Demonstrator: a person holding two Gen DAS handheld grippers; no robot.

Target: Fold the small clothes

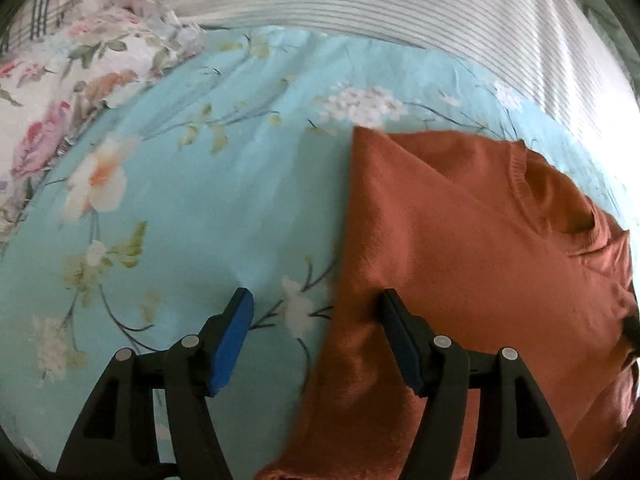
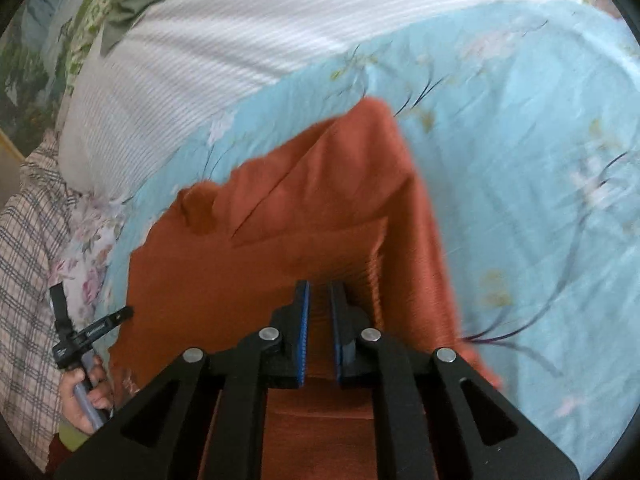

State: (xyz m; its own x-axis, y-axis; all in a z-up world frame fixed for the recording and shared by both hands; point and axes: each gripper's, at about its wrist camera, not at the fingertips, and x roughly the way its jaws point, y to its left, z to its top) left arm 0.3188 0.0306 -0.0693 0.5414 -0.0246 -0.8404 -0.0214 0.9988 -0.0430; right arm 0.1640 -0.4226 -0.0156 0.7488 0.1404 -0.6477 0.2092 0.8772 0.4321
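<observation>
A rust-orange knit sweater (image 1: 460, 240) lies partly folded on a light blue floral bedsheet (image 1: 192, 208). Its ribbed collar (image 1: 520, 168) is at the far right in the left wrist view. My left gripper (image 1: 316, 300) is open and empty, straddling the sweater's left edge, one finger over the sheet and one over the cloth. In the right wrist view the sweater (image 2: 280, 240) has a fold lying across it. My right gripper (image 2: 319, 292) is shut on the sweater's ribbed hem and holds it lifted. The left gripper (image 2: 92, 332) shows at the left, held in a hand.
A white striped pillow (image 1: 400, 4) lies along the far side of the bed. A pink floral cloth (image 1: 60, 92) is bunched at the far left. A plaid fabric (image 2: 28, 260) lies at the left in the right wrist view.
</observation>
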